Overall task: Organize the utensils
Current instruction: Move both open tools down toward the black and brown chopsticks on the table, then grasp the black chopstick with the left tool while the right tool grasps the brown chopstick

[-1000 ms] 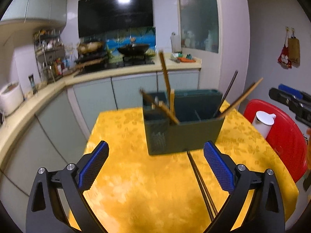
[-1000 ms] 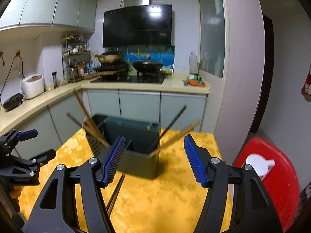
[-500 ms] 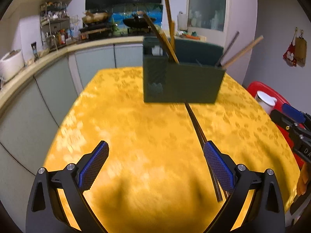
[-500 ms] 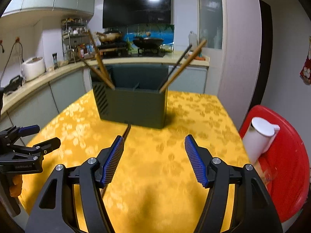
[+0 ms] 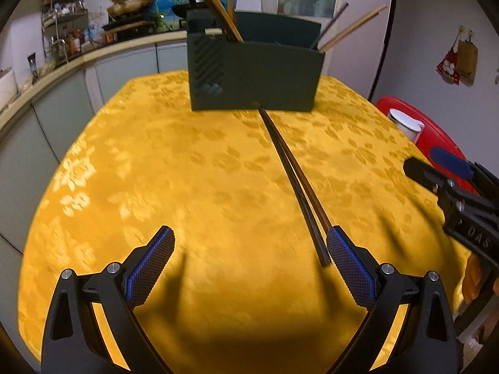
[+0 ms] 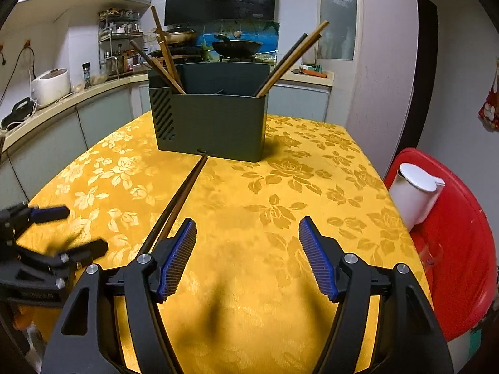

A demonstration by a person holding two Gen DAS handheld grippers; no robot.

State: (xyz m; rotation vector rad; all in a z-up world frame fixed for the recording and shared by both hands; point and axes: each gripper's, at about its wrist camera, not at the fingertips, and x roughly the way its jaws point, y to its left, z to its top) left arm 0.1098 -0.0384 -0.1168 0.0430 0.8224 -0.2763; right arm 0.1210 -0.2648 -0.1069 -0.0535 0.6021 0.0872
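Observation:
A dark green utensil holder (image 5: 255, 71) (image 6: 212, 124) stands on the far part of the yellow tablecloth (image 5: 187, 171) (image 6: 280, 187), with wooden and dark chopsticks leaning out at both ends. One dark pair of chopsticks (image 5: 293, 180) (image 6: 184, 196) lies on the cloth, running from the holder's foot toward me. My left gripper (image 5: 249, 232) hangs open low over the cloth, its right finger just beside the pair's near end. My right gripper (image 6: 247, 221) is open too, with nothing between its pads; the pair passes by its left finger. Each gripper shows in the other's view (image 5: 436, 166) (image 6: 81, 227).
A red stool (image 6: 452, 218) (image 5: 436, 134) with a white jug (image 6: 414, 193) (image 5: 405, 123) stands close to the table's right edge. A kitchen counter with a rice cooker (image 6: 51, 85) curves along the left. A wall rises behind the holder on the right.
Both grippers have sunk toward the table and tipped down; the holder now sits higher in each view and the lying chopsticks are closer. Both jaws stayed open.

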